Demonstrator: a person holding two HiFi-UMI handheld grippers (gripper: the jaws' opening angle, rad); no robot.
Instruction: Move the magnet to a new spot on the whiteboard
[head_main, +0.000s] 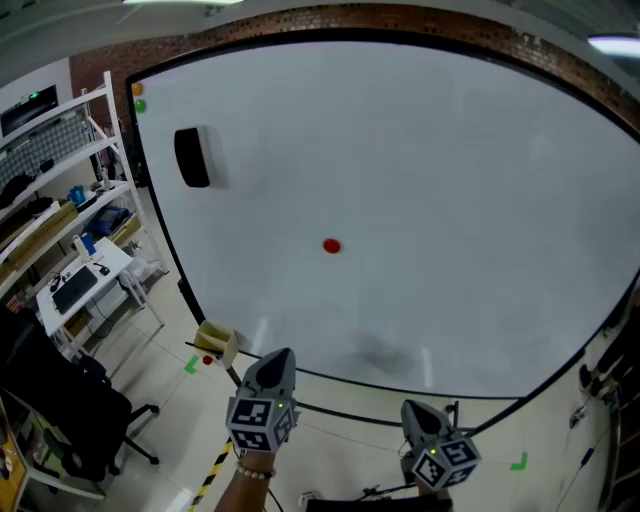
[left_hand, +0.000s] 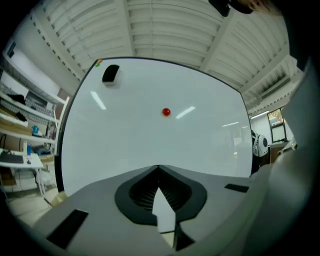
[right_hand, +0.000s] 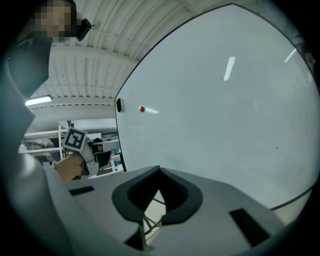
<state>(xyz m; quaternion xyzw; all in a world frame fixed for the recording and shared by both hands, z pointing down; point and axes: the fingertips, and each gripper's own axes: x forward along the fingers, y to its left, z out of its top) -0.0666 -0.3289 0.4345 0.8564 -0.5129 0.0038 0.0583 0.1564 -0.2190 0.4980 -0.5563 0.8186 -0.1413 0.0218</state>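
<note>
The whiteboard (head_main: 450, 200) is plain white inside a black frame. The magnet (head_main: 331, 245) on it is red, and the eraser (head_main: 192, 157) is black. The left claw (head_main: 283, 353) and right claw (head_main: 412, 406) are grey, and their cubes (head_main: 262, 420) are patterned with black-and-white squares.

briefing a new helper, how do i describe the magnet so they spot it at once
Look at the big whiteboard. Near its middle sits a small round magnet, alone on bare white. It is red, unlike the black eraser near the upper left corner.
</note>
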